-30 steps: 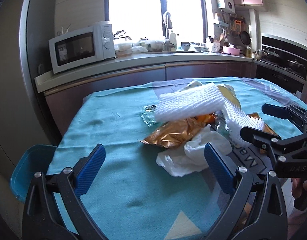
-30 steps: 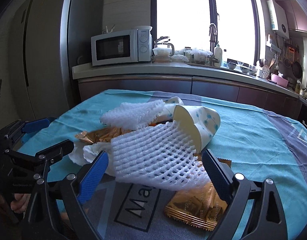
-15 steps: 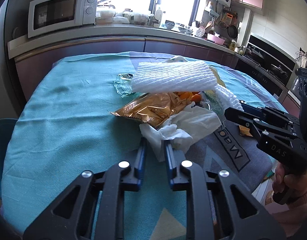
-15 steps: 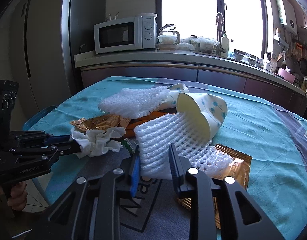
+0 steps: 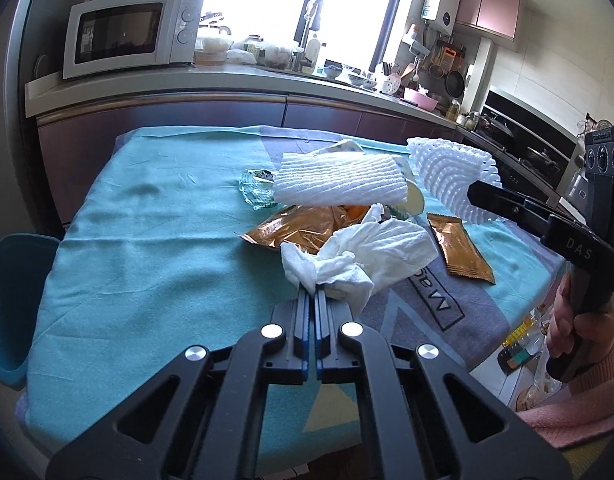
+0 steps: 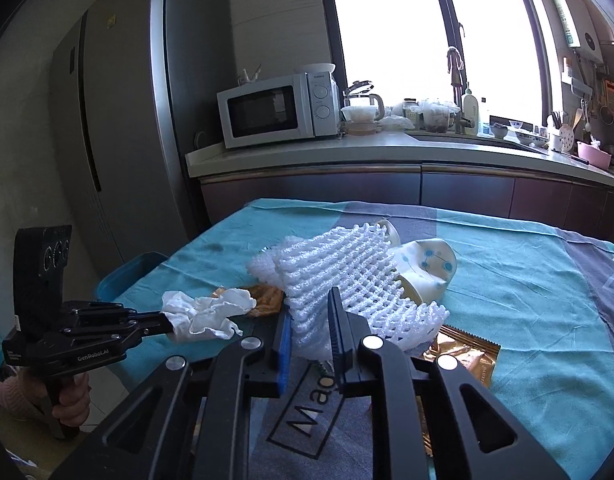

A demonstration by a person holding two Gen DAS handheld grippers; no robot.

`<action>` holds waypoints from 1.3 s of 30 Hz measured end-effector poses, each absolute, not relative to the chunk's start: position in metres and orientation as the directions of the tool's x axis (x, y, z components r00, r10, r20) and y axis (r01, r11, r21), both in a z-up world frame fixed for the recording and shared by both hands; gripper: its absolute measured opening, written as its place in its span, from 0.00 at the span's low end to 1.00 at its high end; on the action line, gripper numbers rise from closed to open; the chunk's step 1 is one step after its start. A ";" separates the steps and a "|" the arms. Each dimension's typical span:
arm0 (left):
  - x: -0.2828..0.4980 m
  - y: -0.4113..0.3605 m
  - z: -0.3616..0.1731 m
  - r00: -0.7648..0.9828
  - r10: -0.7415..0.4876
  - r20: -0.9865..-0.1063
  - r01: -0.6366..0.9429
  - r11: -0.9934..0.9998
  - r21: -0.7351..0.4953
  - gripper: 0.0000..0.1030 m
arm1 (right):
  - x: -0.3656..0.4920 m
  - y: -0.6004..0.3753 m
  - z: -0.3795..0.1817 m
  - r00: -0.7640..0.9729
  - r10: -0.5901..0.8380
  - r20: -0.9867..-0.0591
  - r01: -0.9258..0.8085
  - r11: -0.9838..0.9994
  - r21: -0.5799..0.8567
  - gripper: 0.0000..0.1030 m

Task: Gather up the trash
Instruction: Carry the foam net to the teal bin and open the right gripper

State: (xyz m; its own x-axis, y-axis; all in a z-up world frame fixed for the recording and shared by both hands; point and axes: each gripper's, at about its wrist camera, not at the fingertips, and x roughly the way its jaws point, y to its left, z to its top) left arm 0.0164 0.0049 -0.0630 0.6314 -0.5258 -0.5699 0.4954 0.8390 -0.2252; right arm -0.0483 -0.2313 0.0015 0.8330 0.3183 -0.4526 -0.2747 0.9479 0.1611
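Observation:
My left gripper is shut on a crumpled white tissue, which hangs from it just above the table; it also shows in the right wrist view. My right gripper is shut on a white foam net and holds it lifted off the pile; the net shows in the left wrist view. A second foam net, gold foil wrappers and a tipped paper cup lie on the teal tablecloth.
A blue bin stands on the floor at the table's left edge, also in the right wrist view. A clear plastic scrap lies behind the pile. A counter with a microwave runs behind the table.
Both grippers went from wide open to shut. The left one closed on the tissue and raised it; the right one closed on the foam net and lifted it off the gold wrapper.

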 end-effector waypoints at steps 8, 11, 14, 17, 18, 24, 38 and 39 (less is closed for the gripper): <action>0.007 0.046 -0.042 0.716 -0.469 -0.517 0.415 0.882 -0.224 0.02 | -0.043 -0.204 0.024 0.775 0.510 -0.373 -0.445 0.859 0.251 0.15; 0.005 0.068 -0.036 0.757 -0.413 -0.506 0.350 0.911 -0.220 0.02 | -0.032 -0.178 0.028 0.720 0.591 -0.364 -0.531 0.807 0.258 0.15; 0.008 0.097 -0.035 0.792 -0.348 -0.502 0.270 0.937 -0.224 0.02 | -0.020 -0.145 0.033 0.658 0.659 -0.365 -0.613 0.750 0.250 0.15; 0.009 0.128 -0.034 0.818 -0.265 -0.510 0.172 0.960 -0.223 0.02 | -0.004 -0.111 0.037 0.586 0.721 -0.368 -0.690 0.683 0.239 0.15; 0.009 0.138 -0.034 0.824 -0.238 -0.514 0.141 0.965 -0.222 0.02 | 0.002 -0.100 0.036 0.563 0.738 -0.372 -0.710 0.662 0.239 0.15; 0.011 0.195 -0.041 0.832 -0.082 -0.548 -0.046 0.975 -0.217 0.02 | 0.043 -0.034 0.034 0.412 0.816 -0.407 -0.797 0.539 0.274 0.15; 0.030 0.265 -0.077 0.757 0.081 -0.648 -0.278 0.938 -0.209 0.02 | 0.101 0.089 0.006 0.216 0.812 -0.542 -0.850 0.430 0.305 0.16; 0.033 0.267 -0.079 0.752 0.082 -0.654 -0.283 0.936 -0.208 0.02 | 0.105 0.096 0.003 0.203 0.806 -0.556 -0.851 0.426 0.307 0.16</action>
State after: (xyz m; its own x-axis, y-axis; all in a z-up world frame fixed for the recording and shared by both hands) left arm 0.0330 0.2670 -0.0795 0.7523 0.0823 -0.6537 -0.2833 0.9362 -0.2081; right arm 0.1052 0.0961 0.0034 0.2028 0.8059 -0.5563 -0.8510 0.4261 0.3070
